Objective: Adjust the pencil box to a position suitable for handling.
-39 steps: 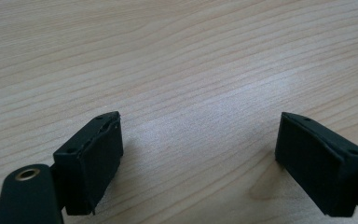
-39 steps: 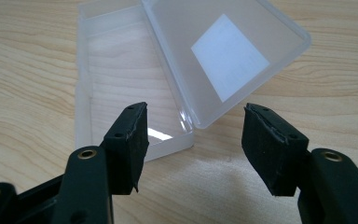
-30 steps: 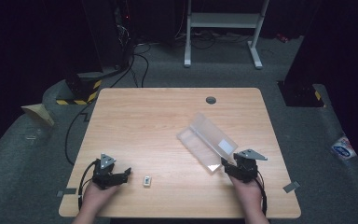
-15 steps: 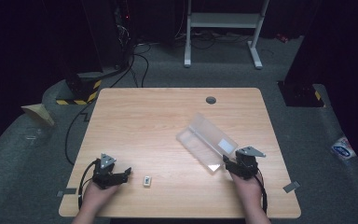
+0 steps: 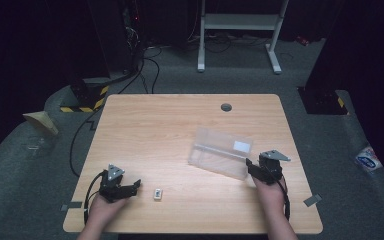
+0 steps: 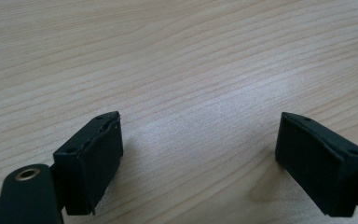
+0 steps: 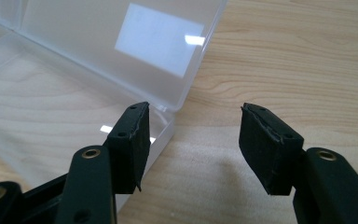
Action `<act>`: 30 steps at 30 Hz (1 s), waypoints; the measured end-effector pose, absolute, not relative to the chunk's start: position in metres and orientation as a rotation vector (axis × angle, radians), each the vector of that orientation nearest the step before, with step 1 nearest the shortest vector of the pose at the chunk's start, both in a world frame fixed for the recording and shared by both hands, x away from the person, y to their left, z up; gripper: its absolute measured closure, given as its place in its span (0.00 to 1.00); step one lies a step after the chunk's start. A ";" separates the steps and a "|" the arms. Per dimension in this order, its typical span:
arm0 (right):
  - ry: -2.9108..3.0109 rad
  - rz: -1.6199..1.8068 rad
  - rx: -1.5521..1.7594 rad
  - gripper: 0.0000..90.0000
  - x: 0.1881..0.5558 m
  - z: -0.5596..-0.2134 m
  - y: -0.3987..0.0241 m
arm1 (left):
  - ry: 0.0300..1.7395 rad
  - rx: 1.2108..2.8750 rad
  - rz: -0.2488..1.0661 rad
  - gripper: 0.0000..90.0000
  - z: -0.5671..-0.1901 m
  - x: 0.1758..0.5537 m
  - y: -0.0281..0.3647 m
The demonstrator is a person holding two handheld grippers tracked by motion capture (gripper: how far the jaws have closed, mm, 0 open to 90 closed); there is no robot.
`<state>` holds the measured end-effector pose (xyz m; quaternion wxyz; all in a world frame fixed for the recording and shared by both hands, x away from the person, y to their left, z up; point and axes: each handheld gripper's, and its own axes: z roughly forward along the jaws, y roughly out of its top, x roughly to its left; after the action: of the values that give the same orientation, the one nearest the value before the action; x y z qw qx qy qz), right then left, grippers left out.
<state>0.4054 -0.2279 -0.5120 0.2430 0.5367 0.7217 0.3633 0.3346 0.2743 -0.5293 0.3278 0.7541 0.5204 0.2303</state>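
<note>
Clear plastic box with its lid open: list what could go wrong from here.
1. The clear plastic box looks light and lies unclamped; the open right gripper, right at its corner, could push it across the wooden table.
2. Its raised lid could swing shut if nudged.
3. The small white item near the table's front edge could be knocked off by the open left gripper.

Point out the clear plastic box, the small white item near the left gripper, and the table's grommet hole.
clear plastic box (image 5: pixel 221 153), high view, open lid
small white item (image 5: pixel 157 194), high view, centre
grommet hole (image 5: pixel 226 107), high view, centre
</note>
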 end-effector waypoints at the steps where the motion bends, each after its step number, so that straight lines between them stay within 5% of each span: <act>1: 1.984 1.017 1.449 0.51 0.401 -0.510 -0.227 | 1.363 1.972 0.603 0.17 -0.529 0.335 0.274; 12: 1.991 1.048 1.512 0.62 0.406 -0.515 -0.226 | 1.364 1.970 0.603 0.17 -0.529 0.335 0.274; 21: 2.030 0.988 1.512 0.85 0.408 -0.519 -0.222 | 1.365 1.969 0.604 0.17 -0.529 0.335 0.274; 30: 2.060 0.977 1.475 0.85 0.402 -0.519 -0.211 | 1.365 1.969 0.604 0.17 -0.529 0.335 0.274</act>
<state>0.4024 -0.2106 -0.5186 0.2114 0.5311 0.7415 0.3515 0.3346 0.2739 -0.5295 0.3291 0.7524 0.5218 0.2309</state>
